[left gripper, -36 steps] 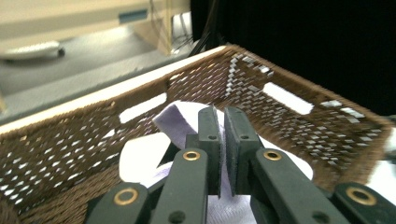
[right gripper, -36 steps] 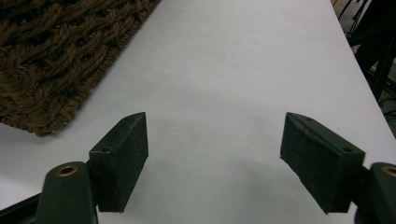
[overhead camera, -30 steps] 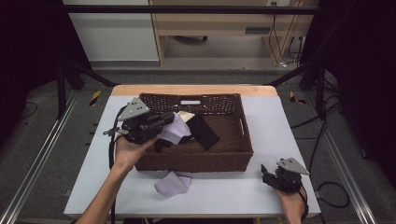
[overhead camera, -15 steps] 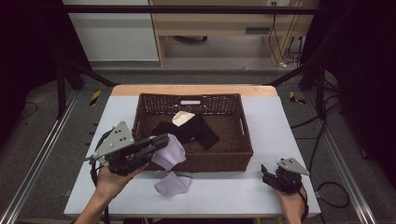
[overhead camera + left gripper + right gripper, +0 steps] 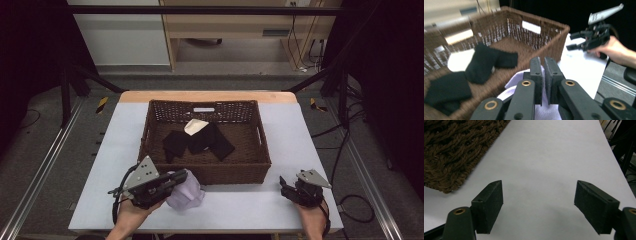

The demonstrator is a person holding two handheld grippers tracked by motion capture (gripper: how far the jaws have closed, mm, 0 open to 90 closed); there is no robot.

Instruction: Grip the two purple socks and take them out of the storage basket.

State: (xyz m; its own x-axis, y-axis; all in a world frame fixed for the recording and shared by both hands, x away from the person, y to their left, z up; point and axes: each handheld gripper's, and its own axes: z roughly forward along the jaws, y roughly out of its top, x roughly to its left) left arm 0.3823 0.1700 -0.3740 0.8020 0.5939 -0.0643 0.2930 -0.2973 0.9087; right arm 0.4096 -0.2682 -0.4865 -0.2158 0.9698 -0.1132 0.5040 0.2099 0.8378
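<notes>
pale lavender cloth (image 5: 185, 196) is what we have pinched in our left gripper (image 5: 176, 179). its two black jaws stand almost together, with a thin fold of that light fabric caught between the pads (image 5: 535, 75), as the left gripper view shows from close up. the rest of the cloth bunches below and ahead of the jaws. in the high view it lies on the white table (image 5: 240, 210), just in front of the near wall of the brown wicker basket (image 5: 230, 174), and looks to touch it. our left hand (image 5: 134, 215) comes in from the bottom edge, and the gripper points to the right, along the basket's front.

inside the basket we see dark socks (image 5: 200, 141) spread over the floor, and a cream piece (image 5: 195, 125) beside them, nearer the far wall.

our right gripper (image 5: 287, 186) sits low at the table's near right corner, well apart from the cloth and to the right of the basket. its jaws stand wide apart, with bare white tabletop between them in the right gripper view, and the basket's woven corner (image 5: 456, 152) lies off to their left. nothing is between its pads (image 5: 489, 203).
</notes>
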